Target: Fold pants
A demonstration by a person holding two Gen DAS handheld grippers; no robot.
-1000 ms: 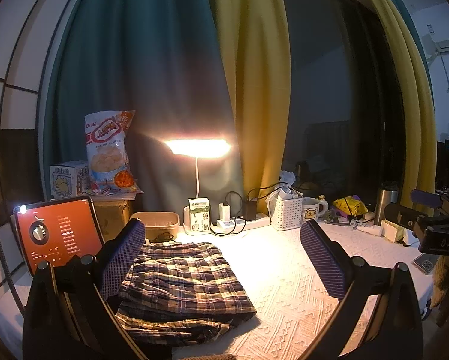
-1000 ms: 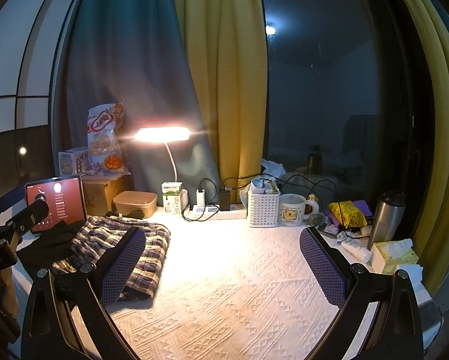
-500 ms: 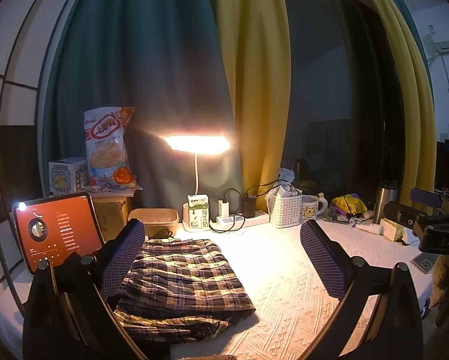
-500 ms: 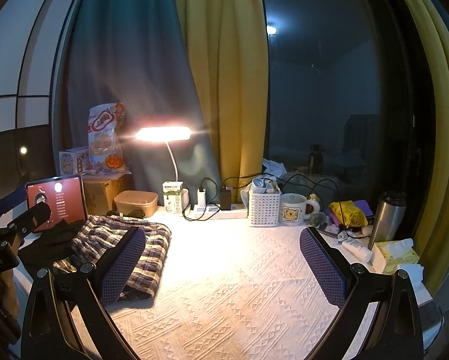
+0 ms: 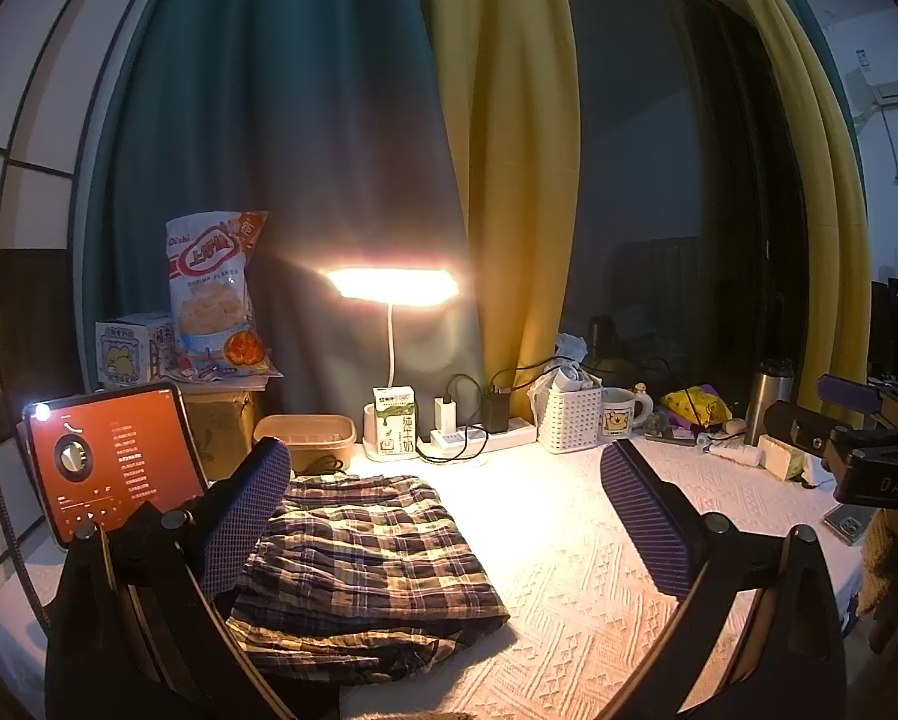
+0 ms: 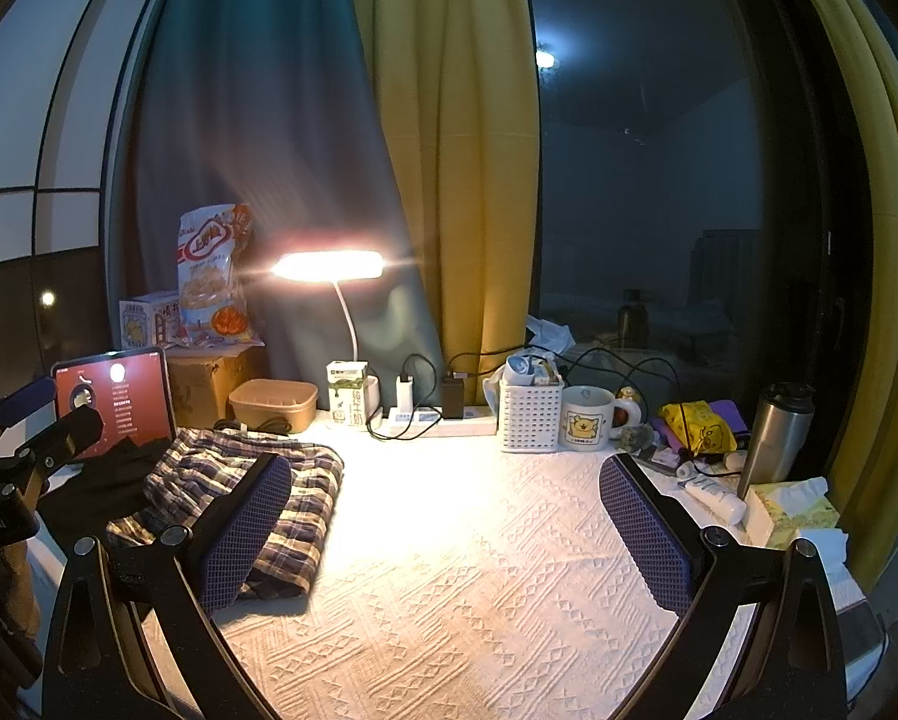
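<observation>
Plaid pants [image 5: 365, 558] lie folded into a compact stack on the white textured tablecloth [image 5: 569, 588], at about 7 o'clock in the left wrist view. The left gripper [image 5: 446, 522] is spread wide with nothing between its jaws; its left finger [image 5: 242, 528] overlaps the stack's left edge in the picture, though whether it touches the cloth I cannot tell, while the other finger hangs over bare tablecloth well to the right. A red-screened tablet [image 5: 113, 468] stands at 9 o'clock, a lit desk lamp [image 5: 392, 288] glows near the centre, and a milk carton [image 5: 394, 429] sits at its foot. At 3 o'clock the right gripper's body shows, level above the table edge.

In the right wrist view the pants [image 6: 251, 498] sit at 8 o'clock, beside a dark garment [image 6: 107, 486] on their left. The right gripper [image 6: 446, 522] is also wide apart and empty; its left finger [image 6: 245, 531] crosses the stack's near right corner in the picture, and the rest of the span frames bare tablecloth [image 6: 479, 570]. The left gripper's body juts in at 9 o'clock, in front of the tablet [image 6: 119, 402]. A white basket [image 6: 530, 420], a mug [image 6: 590, 420] and a steel tumbler [image 6: 776, 438] line the far edge from 1 to 3 o'clock.
</observation>
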